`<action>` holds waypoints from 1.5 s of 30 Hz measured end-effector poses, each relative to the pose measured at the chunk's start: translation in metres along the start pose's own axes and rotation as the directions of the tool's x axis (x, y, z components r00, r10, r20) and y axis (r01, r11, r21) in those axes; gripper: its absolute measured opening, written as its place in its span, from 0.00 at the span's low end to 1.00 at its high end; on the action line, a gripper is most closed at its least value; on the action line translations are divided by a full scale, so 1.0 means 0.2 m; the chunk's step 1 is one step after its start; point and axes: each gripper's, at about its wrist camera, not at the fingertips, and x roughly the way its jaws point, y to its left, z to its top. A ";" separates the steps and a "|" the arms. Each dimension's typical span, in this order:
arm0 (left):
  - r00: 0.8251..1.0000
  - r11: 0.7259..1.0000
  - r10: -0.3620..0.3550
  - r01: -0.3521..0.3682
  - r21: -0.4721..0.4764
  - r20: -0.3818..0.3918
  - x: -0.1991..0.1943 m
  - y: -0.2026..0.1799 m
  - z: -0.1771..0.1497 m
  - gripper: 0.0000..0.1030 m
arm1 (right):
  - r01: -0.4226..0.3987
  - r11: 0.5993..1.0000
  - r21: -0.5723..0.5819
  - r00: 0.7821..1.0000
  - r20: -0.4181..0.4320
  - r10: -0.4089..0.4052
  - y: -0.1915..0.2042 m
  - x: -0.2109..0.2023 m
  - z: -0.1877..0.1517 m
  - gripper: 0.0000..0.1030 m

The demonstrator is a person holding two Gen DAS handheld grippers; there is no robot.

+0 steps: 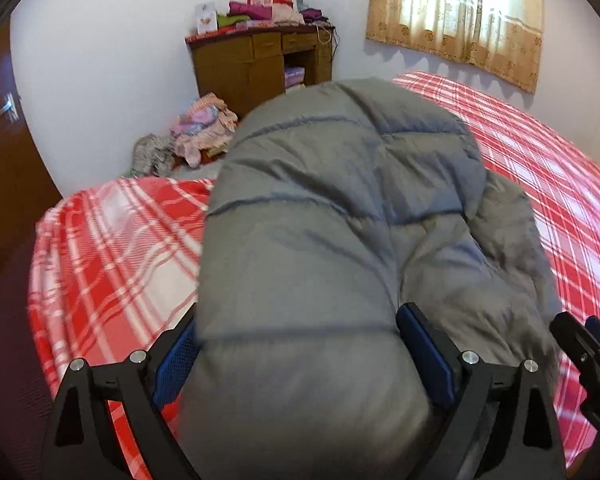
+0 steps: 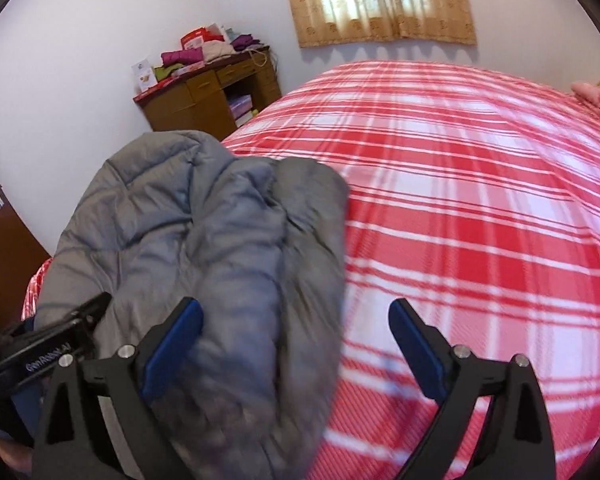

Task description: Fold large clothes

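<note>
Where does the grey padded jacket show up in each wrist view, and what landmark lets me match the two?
Left wrist: grey padded jacket fills the centre, bulging between the left gripper fingers.
Right wrist: lower left, its edge between the right gripper fingers.
Shared landmark: wooden desk piled with clothes, against the back wall.
</note>
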 end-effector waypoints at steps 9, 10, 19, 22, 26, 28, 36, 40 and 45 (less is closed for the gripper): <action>0.995 0.995 0.068 -0.072 0.062 0.071 -0.33 -0.05 -0.20 0.92 | 0.059 0.998 -0.012 0.997 0.055 -0.059 -0.06 -0.25 -0.08 0.94; 0.994 0.995 0.073 -0.078 0.065 0.075 -0.35 -0.05 -0.21 0.92 | 0.063 0.998 -0.014 0.996 0.069 -0.062 -0.06 -0.29 -0.08 0.94; 0.980 0.992 0.103 -0.114 0.059 0.168 -0.69 -0.01 -0.43 0.92 | 0.071 0.995 -0.065 0.974 0.219 -0.055 0.01 -0.61 -0.17 0.97; 0.979 0.994 0.102 -0.108 0.026 0.175 -0.77 0.02 -0.46 0.92 | 0.064 0.995 -0.077 0.962 0.268 -0.042 0.04 -0.71 -0.20 0.99; 0.974 0.994 0.107 -0.112 0.015 0.198 -0.86 0.03 -0.48 0.92 | 0.053 0.994 -0.092 0.945 0.325 -0.020 0.08 -0.83 -0.21 0.99; 0.970 0.994 0.101 -0.106 0.009 0.222 -0.91 0.04 -0.50 0.92 | 0.054 0.994 -0.095 0.931 0.366 -0.016 0.10 -0.90 -0.22 0.99; 0.929 0.993 0.105 -0.120 0.020 0.356 -1.15 0.03 -0.52 0.92 | 0.062 0.994 -0.093 0.870 0.492 -0.008 0.14 -1.12 -0.23 1.00; 0.919 0.995 0.083 -0.097 0.017 0.385 -1.23 0.04 -0.52 0.92 | 0.075 0.991 -0.107 0.850 0.527 -0.007 0.16 -1.17 -0.24 1.00; 0.912 0.994 0.097 -0.111 0.013 0.398 -1.27 0.04 -0.53 0.92 | 0.071 0.991 -0.110 0.844 0.537 -0.001 0.17 -1.19 -0.26 1.00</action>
